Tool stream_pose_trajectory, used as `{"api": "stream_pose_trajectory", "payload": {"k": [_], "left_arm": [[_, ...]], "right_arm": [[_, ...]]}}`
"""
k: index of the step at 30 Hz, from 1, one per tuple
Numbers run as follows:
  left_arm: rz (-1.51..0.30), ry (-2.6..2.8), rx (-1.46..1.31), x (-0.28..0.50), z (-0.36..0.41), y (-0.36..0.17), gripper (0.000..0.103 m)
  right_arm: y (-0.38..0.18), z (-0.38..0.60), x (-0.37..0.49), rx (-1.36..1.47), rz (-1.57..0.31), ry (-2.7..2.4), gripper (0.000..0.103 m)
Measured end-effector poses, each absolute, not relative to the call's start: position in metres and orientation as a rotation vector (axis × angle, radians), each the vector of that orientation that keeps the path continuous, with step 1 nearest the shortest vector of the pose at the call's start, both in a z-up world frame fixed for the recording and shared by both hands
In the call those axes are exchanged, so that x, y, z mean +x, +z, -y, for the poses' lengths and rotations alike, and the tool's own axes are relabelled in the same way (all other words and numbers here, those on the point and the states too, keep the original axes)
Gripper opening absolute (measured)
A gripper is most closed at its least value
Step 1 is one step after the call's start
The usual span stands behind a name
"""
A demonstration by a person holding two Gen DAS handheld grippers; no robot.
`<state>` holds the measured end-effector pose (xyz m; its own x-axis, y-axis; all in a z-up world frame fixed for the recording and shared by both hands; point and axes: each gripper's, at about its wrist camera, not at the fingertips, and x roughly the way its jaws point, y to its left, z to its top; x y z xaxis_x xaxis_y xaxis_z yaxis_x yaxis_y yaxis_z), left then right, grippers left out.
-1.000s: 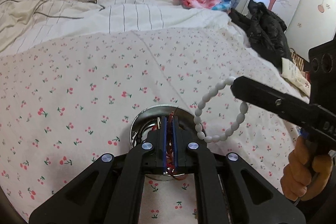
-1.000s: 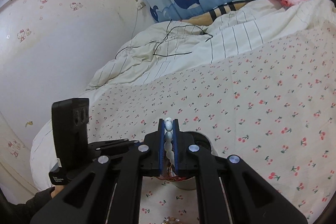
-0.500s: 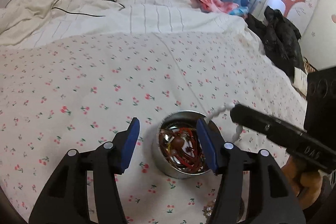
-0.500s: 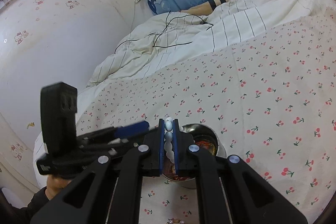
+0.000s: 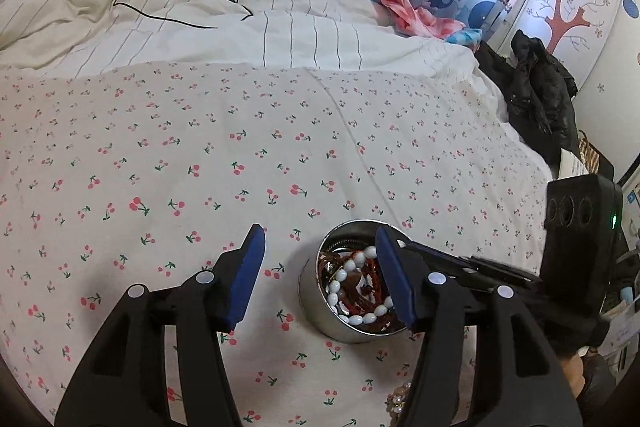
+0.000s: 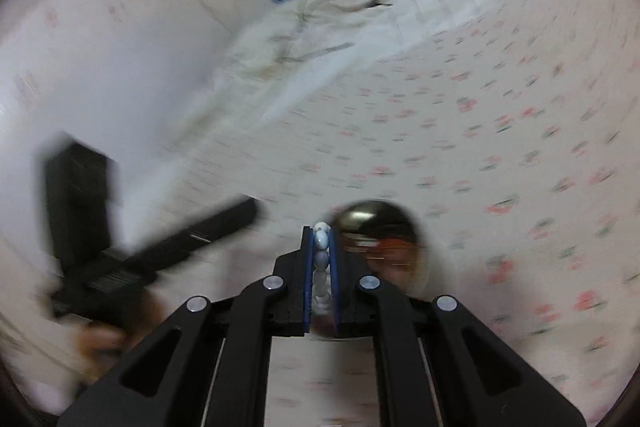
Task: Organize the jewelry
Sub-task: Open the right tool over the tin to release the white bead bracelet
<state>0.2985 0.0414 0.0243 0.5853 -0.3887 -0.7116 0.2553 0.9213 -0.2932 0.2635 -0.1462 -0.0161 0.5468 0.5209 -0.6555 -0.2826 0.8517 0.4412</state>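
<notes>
Left gripper (image 5: 320,267) near, jaws spread wide, holding nothing, over cherry sheet (image 5: 240,155). Just right: steel tin (image 5: 348,291) on sheet, red jewelry inside. White bracelet (image 5: 352,287) draped in tin, still pinched by right gripper (image 6: 321,251), jaws pressed on beads. Right view blurred.

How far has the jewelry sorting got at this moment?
Done: red beaded jewelry already lies in the metal tin. In hand: the white bead bracelet drapes into the tin while the right tool is shut on its beads; the left tool is open and empty. Left: releasing the bracelet, plus a pearly piece on the sheet.
</notes>
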Motion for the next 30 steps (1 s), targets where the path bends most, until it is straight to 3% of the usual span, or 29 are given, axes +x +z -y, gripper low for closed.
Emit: {"api": "stream_pose_trajectory", "payload": {"k": [3,14,22,30], "left_arm": [[-0.877,-0.378,-0.159,0.298,-0.039,0.022,0.056],[-0.845,-0.325,-0.034,0.281,-0.021,0.027,0.061],[-0.792,-0.237,0.124,0.247,-0.010,0.029,0.074],[-0.777,-0.178,0.195,0.213,-0.008,0.019,0.080]], "right_arm": [[-0.014,0.140,0.257,0.205,-0.836,0.439,0.044],[0.005,0.141,0.241,0.051,-0.772,0.361,0.050],[0.005,0.157,0.210,0.013,-0.802,0.348,0.062],[-0.006,0.174,0.184,0.009,-0.854,0.355,0.066]]}}
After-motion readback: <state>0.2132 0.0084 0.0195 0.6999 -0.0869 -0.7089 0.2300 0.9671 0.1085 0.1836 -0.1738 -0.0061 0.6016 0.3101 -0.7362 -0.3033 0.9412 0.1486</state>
